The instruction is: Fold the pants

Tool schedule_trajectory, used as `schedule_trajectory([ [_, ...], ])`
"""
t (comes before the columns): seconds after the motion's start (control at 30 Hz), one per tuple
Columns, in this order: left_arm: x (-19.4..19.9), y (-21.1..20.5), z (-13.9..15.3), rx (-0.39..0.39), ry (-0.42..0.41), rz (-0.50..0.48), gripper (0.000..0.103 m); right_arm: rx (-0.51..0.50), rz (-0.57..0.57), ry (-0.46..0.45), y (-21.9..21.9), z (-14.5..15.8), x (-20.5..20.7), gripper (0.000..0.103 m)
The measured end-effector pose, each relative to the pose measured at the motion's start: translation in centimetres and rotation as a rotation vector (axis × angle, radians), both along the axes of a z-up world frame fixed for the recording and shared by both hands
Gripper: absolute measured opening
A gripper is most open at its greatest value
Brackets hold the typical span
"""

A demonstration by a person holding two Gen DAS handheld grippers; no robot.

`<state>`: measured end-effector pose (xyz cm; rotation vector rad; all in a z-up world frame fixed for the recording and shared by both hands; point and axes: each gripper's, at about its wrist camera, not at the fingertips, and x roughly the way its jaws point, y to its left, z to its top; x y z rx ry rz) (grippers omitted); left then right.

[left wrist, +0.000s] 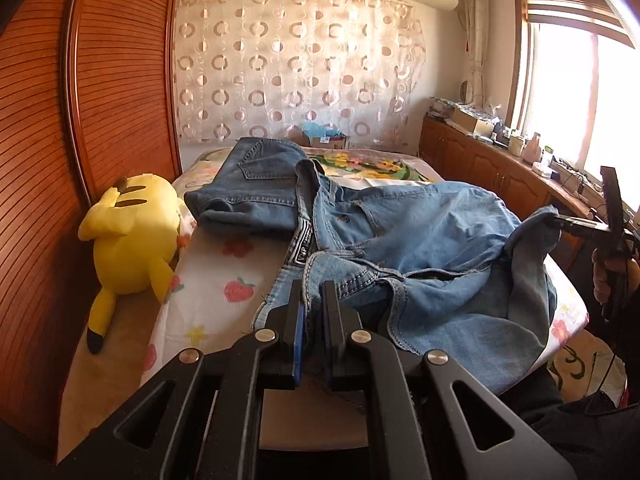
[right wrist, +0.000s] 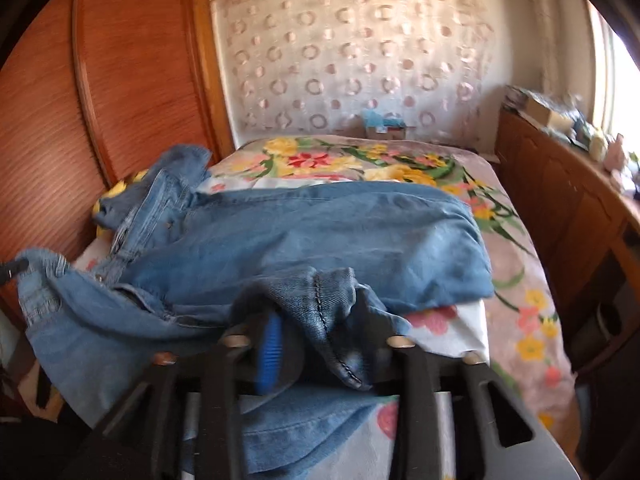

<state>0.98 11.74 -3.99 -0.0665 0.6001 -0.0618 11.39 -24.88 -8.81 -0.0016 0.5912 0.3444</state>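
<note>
Pants (left wrist: 420, 232): light blue denim cloth, matt, twill weave showing, paler stitching raised along seams. Second pair of jeans (left wrist: 248, 184): darker denim, same matt finish. Left gripper (left wrist: 312, 296): black matt plastic fingers, 4 bright metal pins glinting at the pivots, 1 blue pad. Right gripper (right wrist: 316, 328): blue pad looking ribbed. Bedsheet (left wrist: 224, 276): thin printed cloth, smooth. Plush toy (left wrist: 132, 236): yellow fabric, slight sheen. Wardrobe door (left wrist: 120, 72): reddish wood, ribbed, glossy. Curtain (left wrist: 296, 64): sheer cloth.

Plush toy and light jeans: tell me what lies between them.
In the left wrist view, bare fruit-print sheet lies between the plush toy and the light jeans; farther back, the darker folded jeans reach into that gap.
</note>
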Motion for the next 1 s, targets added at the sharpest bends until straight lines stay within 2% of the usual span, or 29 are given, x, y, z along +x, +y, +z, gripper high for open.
schedule_trajectory([
  [0.17, 0.2, 0.1, -0.8, -0.007, 0.015, 0.002, 0.009, 0.028, -0.069, -0.026, -1.9, -0.3, -1.3, 0.048],
  [0.3, 0.2, -0.1, -1.2, -0.009, 0.025, 0.003, 0.009, 0.032, -0.090, 0.028, -1.6, -2.3, -1.5, 0.048],
  [0.5, 0.5, 0.1, -1.5, -0.002, 0.038, 0.009, 0.009, 0.067, -0.098, 0.108, -0.7, -6.0, 1.1, 0.048],
  [0.67, 0.5, 0.2, -1.6, -0.002, 0.040, 0.012, 0.009, 0.063, -0.125, 0.142, 0.1, -7.2, 3.9, 0.048],
  [0.77, 0.5, 0.3, -1.7, -0.001, 0.045, 0.014, 0.009, 0.094, -0.129, 0.173, -0.7, -7.3, 4.9, 0.040],
  [0.83, 0.6, 0.4, -1.8, 0.001, 0.051, 0.008, 0.009, 0.099, -0.127, 0.176, -0.8, -7.5, 5.5, 0.029],
  [0.87, 0.6, 0.2, -1.8, 0.010, 0.056, -0.002, 0.008, 0.097, -0.127, 0.174, -0.9, -7.2, 5.3, 0.027],
  [0.93, 0.5, 0.0, -1.4, 0.009, 0.038, 0.007, 0.008, 0.098, -0.134, 0.171, -1.2, -6.7, 5.0, 0.006],
  [1.0, 0.4, 0.1, -0.9, 0.005, 0.026, 0.007, 0.008, 0.121, -0.131, 0.147, -1.8, -6.1, 4.1, 0.003],
])
